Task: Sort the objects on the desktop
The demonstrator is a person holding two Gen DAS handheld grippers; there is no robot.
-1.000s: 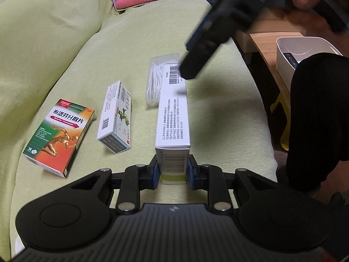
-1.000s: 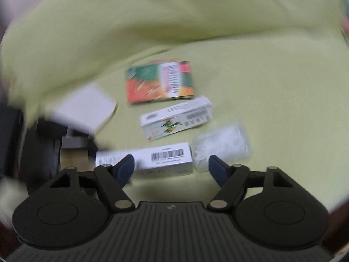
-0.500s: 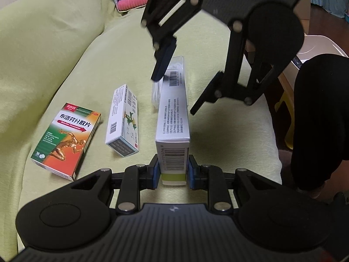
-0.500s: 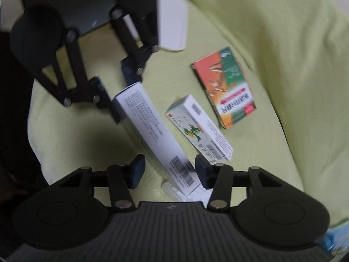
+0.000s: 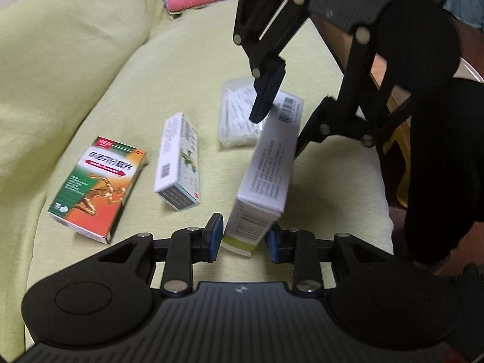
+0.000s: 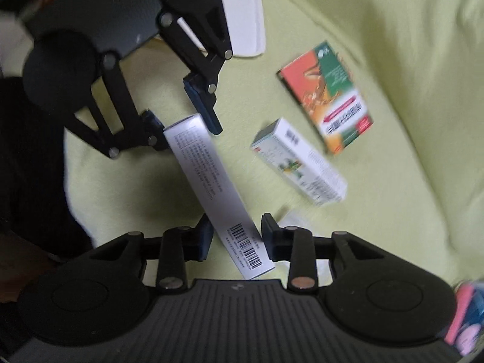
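- Long white box (image 5: 267,166): the landmark for this legend. It lies slanted on the light green cushion (image 5: 99,69), with its barcode end towards your right gripper and its plain end towards your left.
- Your left gripper (image 5: 244,237): its blue-padded fingers (image 5: 215,236) stand a little apart on either side of the near end of the long white box. A thin gap shows on each side, so the pads do not press it.
- Your right gripper (image 6: 235,237): seen from its own camera, its fingers straddle the barcode end of the long white box. The right pad sits at the box edge; you cannot tell whether the grip is firm. In the left wrist view, one dark pad hangs over the far end of the box.
- Small white carton (image 5: 178,163): it lies just beside the long white box, on the side away from the dark sleeve (image 5: 438,166), and does not touch it.
- Orange and green carton (image 5: 98,181): it lies flat beyond the small white carton, farther from the long white box.
- Clear packet of cotton swabs (image 5: 239,115): it rests against the barcode end of the long white box, partly under it.
- White tray (image 6: 245,18): it sits beyond the plain end of the long white box, behind your left gripper.
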